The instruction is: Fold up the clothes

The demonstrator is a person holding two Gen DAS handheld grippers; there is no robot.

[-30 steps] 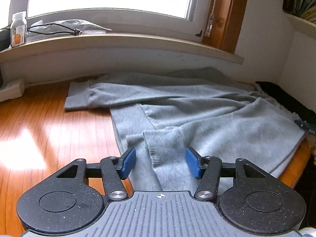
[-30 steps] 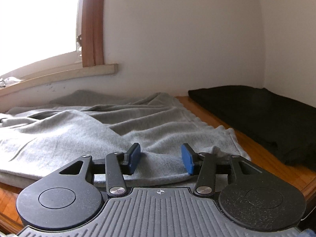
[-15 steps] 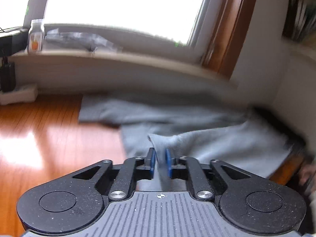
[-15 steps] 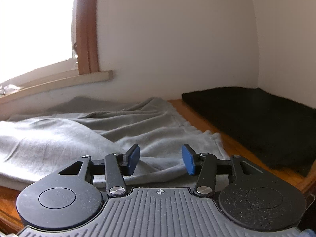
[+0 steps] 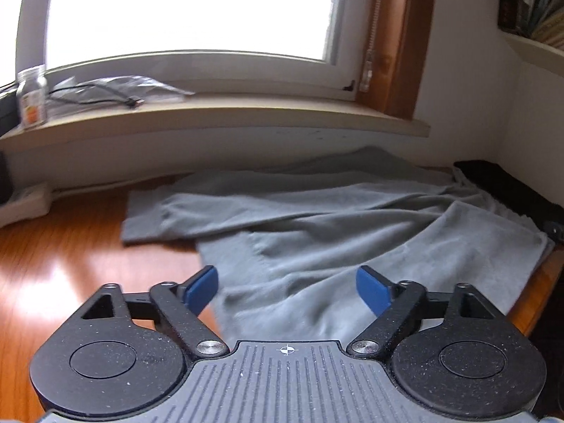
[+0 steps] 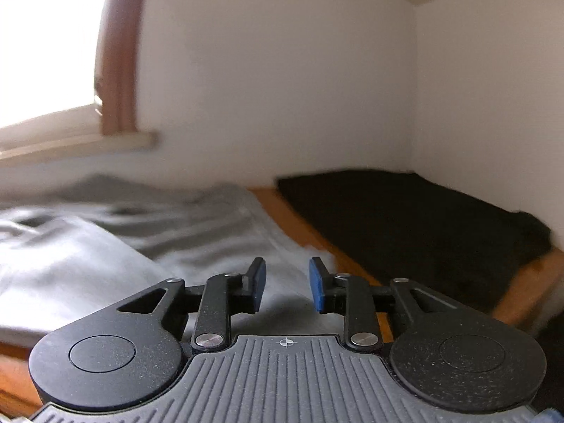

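Note:
A grey sweatshirt lies spread on the wooden table, one sleeve reaching left toward the wall. My left gripper is wide open and empty just above the sweatshirt's near edge. In the right wrist view the same sweatshirt fills the left half, blurred. My right gripper is open and empty over the sweatshirt's right edge.
A black cloth lies on the table to the right of the sweatshirt, also seen in the left wrist view. A windowsill at the back holds a small jar and a cable. A white power strip lies far left.
My left gripper shut on the sweatshirt's cuff half a second ago and has now opened wide and let it go. My right gripper has swung to the right, its jaws a little narrower.

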